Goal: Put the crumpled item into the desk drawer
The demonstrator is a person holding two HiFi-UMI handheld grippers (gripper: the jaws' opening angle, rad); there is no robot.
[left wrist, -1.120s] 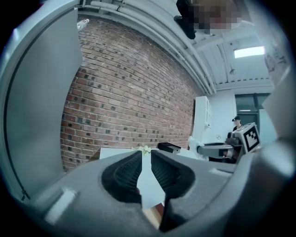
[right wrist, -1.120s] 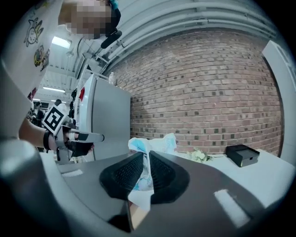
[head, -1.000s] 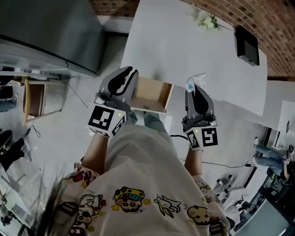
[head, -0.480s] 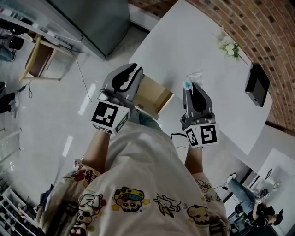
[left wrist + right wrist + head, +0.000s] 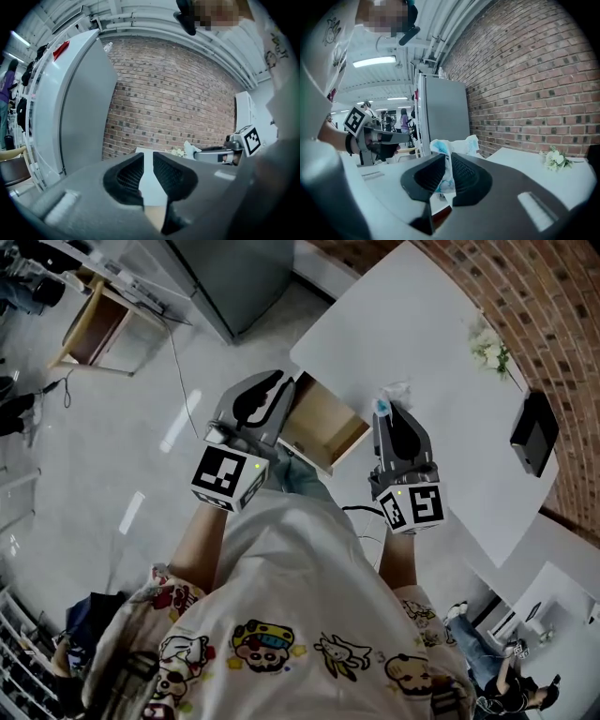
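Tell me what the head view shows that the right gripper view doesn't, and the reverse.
Only the head view: the open drawer's inside from above, nothing visible in it, with the left tongs at its left and the right tongs over the desk at its right.
Only the right gripper view: the pads pressing on the crumpled item, and ceiling lights.
Both: the item, the flowers, the left tongs, the brick wall.

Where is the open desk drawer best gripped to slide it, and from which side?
Probably its front panel, the thin upright board nearest the person: pinch its top edge from above. No handle shows, and the open drawer leaves that edge free. The left gripper, jaws slightly apart and empty, is closest.
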